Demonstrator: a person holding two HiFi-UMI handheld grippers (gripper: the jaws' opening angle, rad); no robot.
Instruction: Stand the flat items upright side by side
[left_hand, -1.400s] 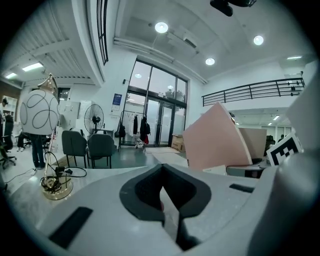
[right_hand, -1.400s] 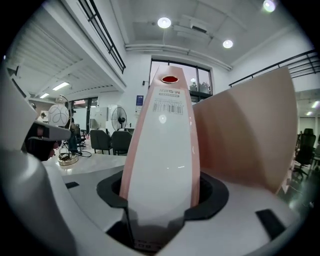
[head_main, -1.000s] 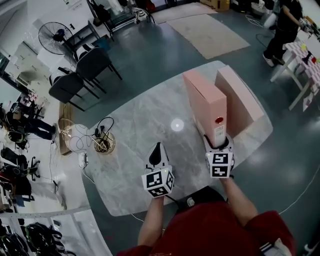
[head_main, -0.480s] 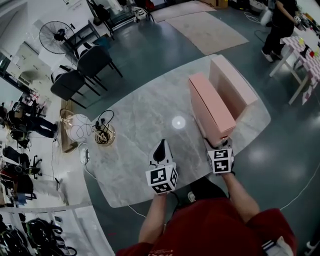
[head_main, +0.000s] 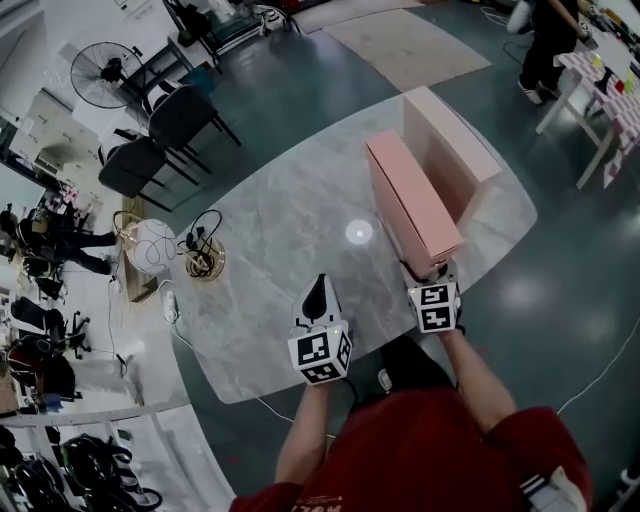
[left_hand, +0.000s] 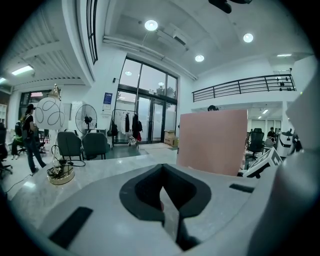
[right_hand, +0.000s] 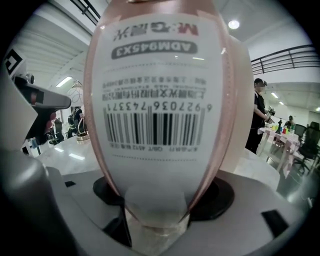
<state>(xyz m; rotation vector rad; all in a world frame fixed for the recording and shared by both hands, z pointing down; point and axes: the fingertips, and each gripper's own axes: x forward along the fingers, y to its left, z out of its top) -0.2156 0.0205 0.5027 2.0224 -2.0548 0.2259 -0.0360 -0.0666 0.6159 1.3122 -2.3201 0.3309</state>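
Pink boxes (head_main: 412, 208) block the right of the table (head_main: 268, 245).

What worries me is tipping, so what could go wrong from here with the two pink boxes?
1. The right gripper clamps only the narrow near end of the nearer pink box, while the left gripper is shut and off it. The box could pivot or topple sideways.
2. The farther pink box stands close beside it, unheld, towards the table edge. A sideways push might knock it over.

Head view looks steeply down; gripper views share the box (left_hand: 212, 142).
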